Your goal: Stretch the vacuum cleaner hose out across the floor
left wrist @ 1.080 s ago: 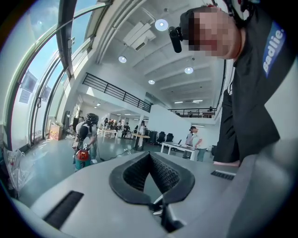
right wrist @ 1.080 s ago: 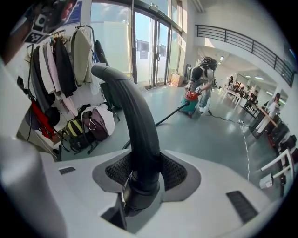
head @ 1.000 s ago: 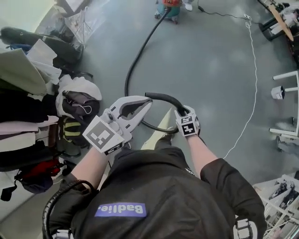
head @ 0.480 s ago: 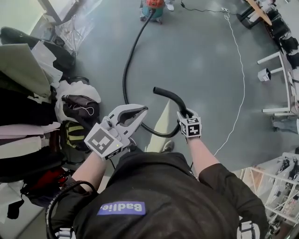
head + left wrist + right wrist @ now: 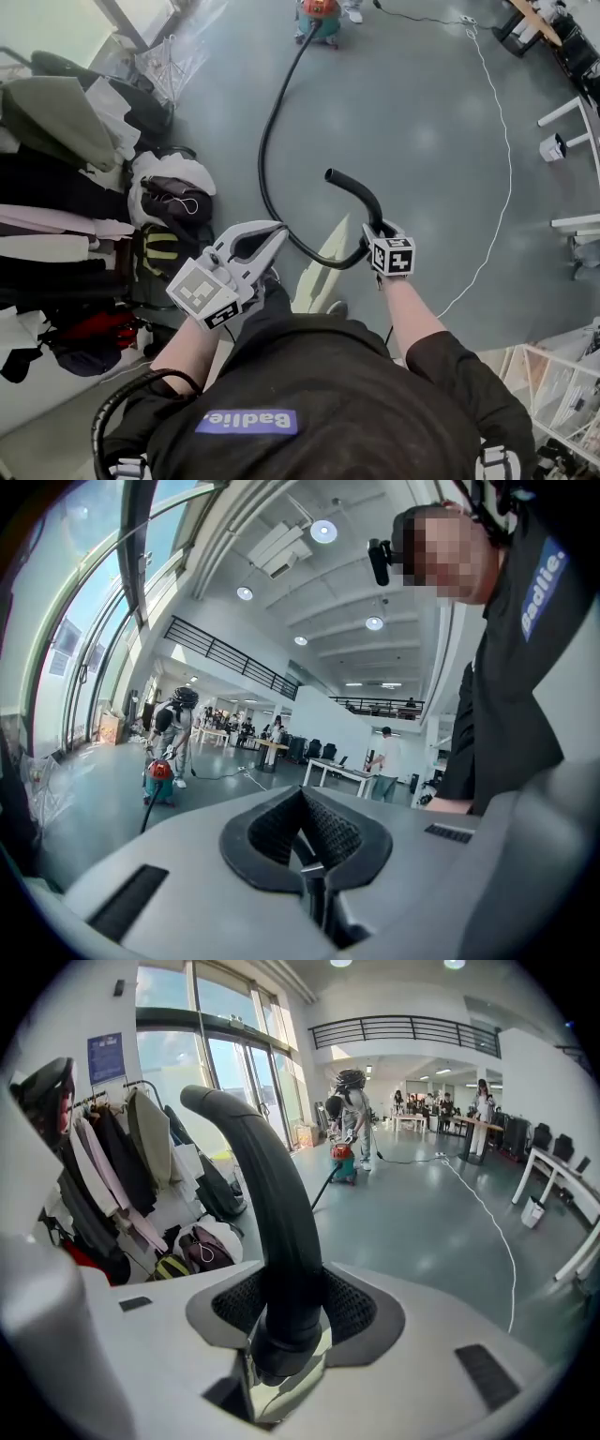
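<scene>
A red vacuum cleaner (image 5: pixel 321 11) stands far off at the top of the head view. Its black hose (image 5: pixel 267 141) snakes across the grey floor towards me. My right gripper (image 5: pixel 380 232) is shut on the hose's curved rigid end pipe (image 5: pixel 354 192), which rises out of the jaws in the right gripper view (image 5: pixel 272 1194). My left gripper (image 5: pixel 270 234) hangs left of the hose, apart from it, shut with nothing in it. The left gripper view shows its pads (image 5: pixel 333 832) meeting at the tip, with the vacuum cleaner (image 5: pixel 159 778) far beyond.
A rack of coats and bags (image 5: pixel 84 187) fills the left side. A white cable (image 5: pixel 502 169) loops over the floor at the right, near white table legs (image 5: pixel 572 112). A person (image 5: pixel 352 1115) bends over the vacuum cleaner. Another black hose (image 5: pixel 112 412) curls at my left shoulder.
Both grippers have travelled across the floor with me. The end pipe has swung from lying leftward to pointing up and away. The hose's curve ahead has opened out.
</scene>
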Motion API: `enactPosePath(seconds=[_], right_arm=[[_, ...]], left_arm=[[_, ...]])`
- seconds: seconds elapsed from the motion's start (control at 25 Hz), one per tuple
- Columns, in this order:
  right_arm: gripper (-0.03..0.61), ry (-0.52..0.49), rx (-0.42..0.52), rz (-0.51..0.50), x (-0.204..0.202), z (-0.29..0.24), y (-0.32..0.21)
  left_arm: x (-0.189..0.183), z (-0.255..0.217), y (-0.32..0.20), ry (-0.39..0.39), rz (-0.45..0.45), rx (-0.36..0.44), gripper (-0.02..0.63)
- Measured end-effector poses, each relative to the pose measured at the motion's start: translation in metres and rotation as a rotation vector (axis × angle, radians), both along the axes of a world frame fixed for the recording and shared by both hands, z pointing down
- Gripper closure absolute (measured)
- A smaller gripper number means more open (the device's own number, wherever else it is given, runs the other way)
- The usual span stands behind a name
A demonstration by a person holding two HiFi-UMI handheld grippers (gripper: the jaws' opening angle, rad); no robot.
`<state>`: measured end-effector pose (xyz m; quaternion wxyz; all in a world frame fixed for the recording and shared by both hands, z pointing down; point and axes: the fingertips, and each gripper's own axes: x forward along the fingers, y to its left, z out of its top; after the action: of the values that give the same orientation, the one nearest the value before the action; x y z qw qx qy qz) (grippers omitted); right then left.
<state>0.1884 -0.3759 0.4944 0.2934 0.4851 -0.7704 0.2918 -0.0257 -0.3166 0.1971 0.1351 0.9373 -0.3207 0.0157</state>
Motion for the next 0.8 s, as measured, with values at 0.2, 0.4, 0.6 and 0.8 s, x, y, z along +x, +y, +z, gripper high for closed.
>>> enactPosePath(seconds=[0.2,0.4,0.6,0.8], right_arm=[[0.402,-0.068,-0.009,0.014,0.044,0.01,0.053],[0.402,-0.109,0.018,0.075,0.061,0.005,0.106],[0.402,-0.088,0.043,0.152,0.068,-0.003,0.166],[0.402,-0.072,0.06,0.286,0.045,-0.01,0.228]], left_arm=[[0.064,-0.016,0.048,-0.01,-0.01,0.015,0.618],[0.082,-0.025,0.095,-0.041,0.056,0.037,0.618],[0.08,-0.021,0.136,-0.009,0.152,0.056,0.618],[0.027,-0.006,0.18,0.004,0.227,0.066,0.618]])
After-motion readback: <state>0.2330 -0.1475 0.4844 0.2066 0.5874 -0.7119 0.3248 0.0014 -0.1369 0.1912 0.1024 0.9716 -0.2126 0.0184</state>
